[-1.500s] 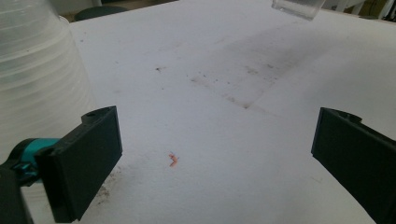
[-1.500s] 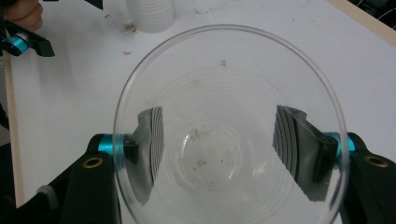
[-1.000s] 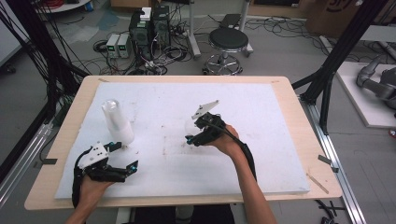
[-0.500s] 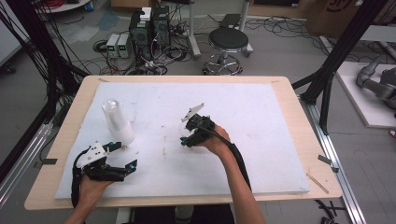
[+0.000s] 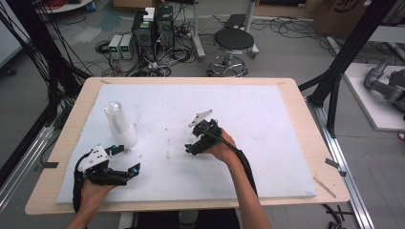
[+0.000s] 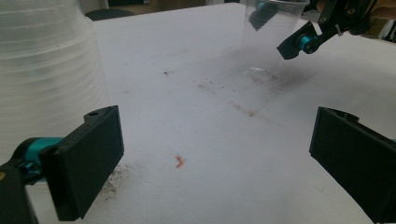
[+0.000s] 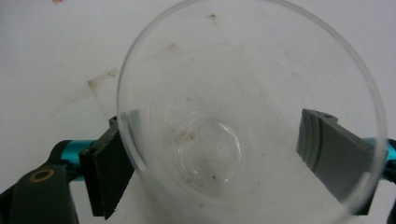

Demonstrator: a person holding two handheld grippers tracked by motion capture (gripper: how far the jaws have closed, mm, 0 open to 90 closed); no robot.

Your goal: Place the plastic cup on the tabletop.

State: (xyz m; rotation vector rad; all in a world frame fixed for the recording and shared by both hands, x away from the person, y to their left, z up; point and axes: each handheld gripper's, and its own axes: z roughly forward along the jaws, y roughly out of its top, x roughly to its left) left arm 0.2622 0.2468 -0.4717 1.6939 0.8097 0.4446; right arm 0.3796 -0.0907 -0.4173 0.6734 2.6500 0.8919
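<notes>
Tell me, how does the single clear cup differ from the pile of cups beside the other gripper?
The single cup is one thin cup, gripped by its rim by the right gripper; the stack of cups is many nested and looks milky. The stack stands free, beside the open left gripper. Both are clear plastic.

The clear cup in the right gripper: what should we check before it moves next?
1. Right gripper has its fingers on both sides of the clear cup: ok.
2. Cup is empty, so nothing can spill: ok.
3. Cup is lifted off the white mat: cannot tell.
4. Left gripper is open and holds nothing: ok.
5. Stack of cups stands upright beside the left gripper: ok.
</notes>
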